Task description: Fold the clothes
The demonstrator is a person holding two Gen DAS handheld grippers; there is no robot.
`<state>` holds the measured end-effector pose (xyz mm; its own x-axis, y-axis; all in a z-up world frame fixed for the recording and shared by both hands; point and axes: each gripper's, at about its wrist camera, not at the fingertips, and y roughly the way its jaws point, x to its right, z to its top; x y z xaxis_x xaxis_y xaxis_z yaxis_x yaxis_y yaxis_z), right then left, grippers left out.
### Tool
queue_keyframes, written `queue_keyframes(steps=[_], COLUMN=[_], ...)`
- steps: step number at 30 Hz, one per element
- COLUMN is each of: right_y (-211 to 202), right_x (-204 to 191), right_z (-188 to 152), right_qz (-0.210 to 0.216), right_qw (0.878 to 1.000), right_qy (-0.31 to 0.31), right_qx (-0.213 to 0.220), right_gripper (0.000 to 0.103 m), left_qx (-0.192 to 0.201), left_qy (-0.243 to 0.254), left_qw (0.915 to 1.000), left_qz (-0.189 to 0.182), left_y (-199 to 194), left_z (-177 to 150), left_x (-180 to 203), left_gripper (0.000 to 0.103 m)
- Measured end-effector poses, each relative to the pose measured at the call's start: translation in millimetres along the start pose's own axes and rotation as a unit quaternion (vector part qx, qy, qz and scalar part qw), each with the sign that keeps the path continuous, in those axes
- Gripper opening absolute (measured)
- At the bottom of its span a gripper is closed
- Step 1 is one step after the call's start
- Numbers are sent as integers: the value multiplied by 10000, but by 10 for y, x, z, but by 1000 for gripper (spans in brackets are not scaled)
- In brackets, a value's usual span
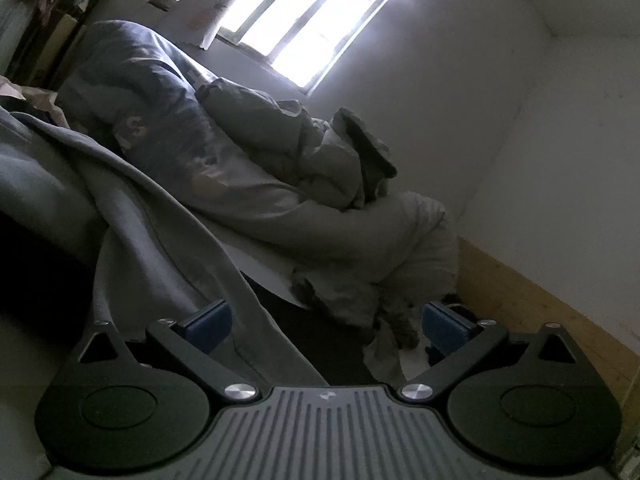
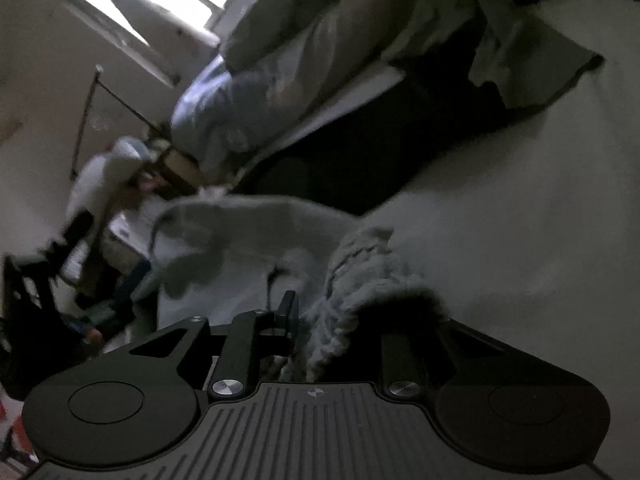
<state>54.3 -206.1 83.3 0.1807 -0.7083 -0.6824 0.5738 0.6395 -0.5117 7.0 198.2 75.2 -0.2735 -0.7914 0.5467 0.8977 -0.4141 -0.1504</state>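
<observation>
A grey garment (image 1: 168, 248) drapes from the upper left down between my left gripper's (image 1: 326, 324) blue pads (image 1: 208, 322), which stand wide apart and grip nothing. In the right wrist view the same grey garment (image 2: 248, 240) is bunched in front of my right gripper (image 2: 332, 320). Its ribbed hem (image 2: 360, 276) is pinched between the jaws, and the right finger is hidden under the cloth. The left finger (image 2: 289, 308) presses against the fabric.
A heap of grey and blue bedding (image 1: 256, 148) lies on the bed against the wall under a bright window (image 1: 312, 12). A wooden bed rail (image 1: 540, 304) runs at the right. A white sheet (image 2: 520, 200) spreads to the right; clutter (image 2: 80, 240) sits at the left.
</observation>
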Motion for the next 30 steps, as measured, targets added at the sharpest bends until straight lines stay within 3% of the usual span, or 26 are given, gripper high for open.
queue_keyframes(steps=[3, 15, 22, 30], right_y=[-19, -641, -972, -880], right_x=[-75, -357, -441, -596], right_z=[-34, 367, 977, 1702], right_qz=[-110, 299, 279, 225], right_qw=[9998, 9886, 9691, 9574], right_qy=[-142, -223, -451, -733], right_qx=[72, 1460, 2411, 2784], right_gripper=[16, 11, 9, 9], left_qx=[24, 381, 677, 848], left_qy=[-49, -259, -464, -745], left_qw=[10000, 9988, 9965, 9934], left_qz=[17, 134, 149, 195], left_y=[-1, -85, -108, 54], left_z=[10, 141, 226, 282], left_x=[-23, -109, -148, -189], left_gripper=[103, 103, 103, 103])
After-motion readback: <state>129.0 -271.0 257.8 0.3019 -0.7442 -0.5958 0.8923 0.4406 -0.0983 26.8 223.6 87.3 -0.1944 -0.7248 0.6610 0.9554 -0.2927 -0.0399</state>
